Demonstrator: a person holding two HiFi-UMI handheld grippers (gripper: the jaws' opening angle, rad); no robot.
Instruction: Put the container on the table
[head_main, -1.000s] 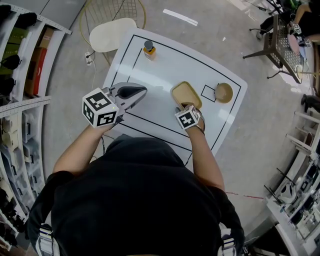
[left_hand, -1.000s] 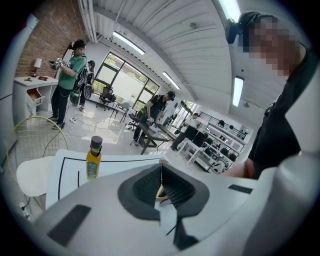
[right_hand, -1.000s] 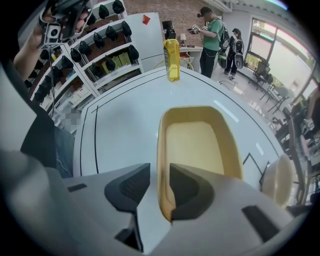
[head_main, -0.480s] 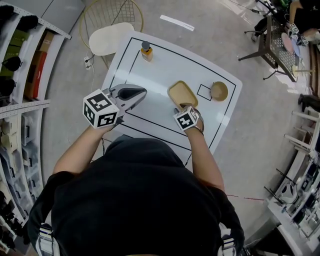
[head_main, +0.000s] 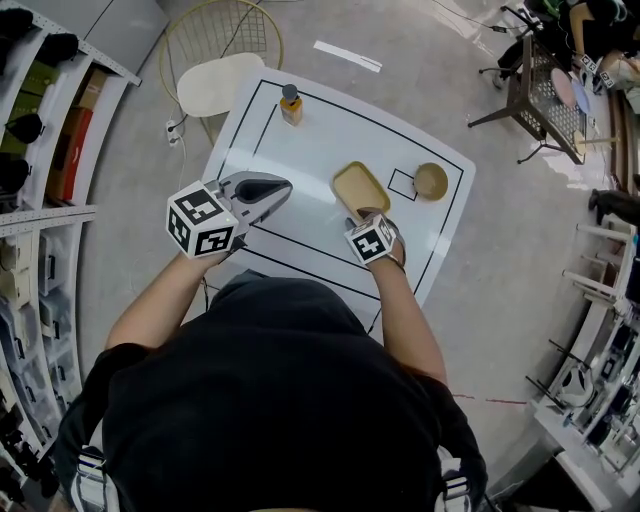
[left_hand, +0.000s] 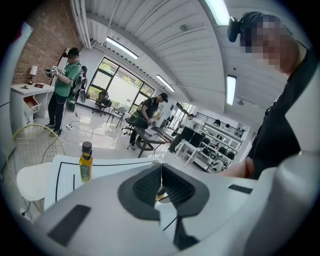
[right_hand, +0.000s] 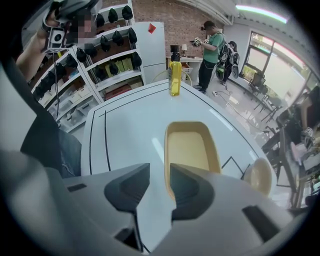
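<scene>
A shallow, tan-yellow container (head_main: 358, 188) with a rounded rectangular shape is seen lying flat, open side up, on the white tabletop (head_main: 310, 150). It is empty and is placed near the tabletop's middle, inside the black outline (head_main: 262, 100).

One jaw of my right gripper (right_hand: 158, 172) covers the container's (right_hand: 192, 147) near end. My body hides part of the desk's (head_main: 300, 160) near edge.

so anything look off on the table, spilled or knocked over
Nothing stands out. The bottle stands upright, the container lies flat and empty on the table, and the bowl sits upright a little apart from it. No spill or damage shows.
</scene>
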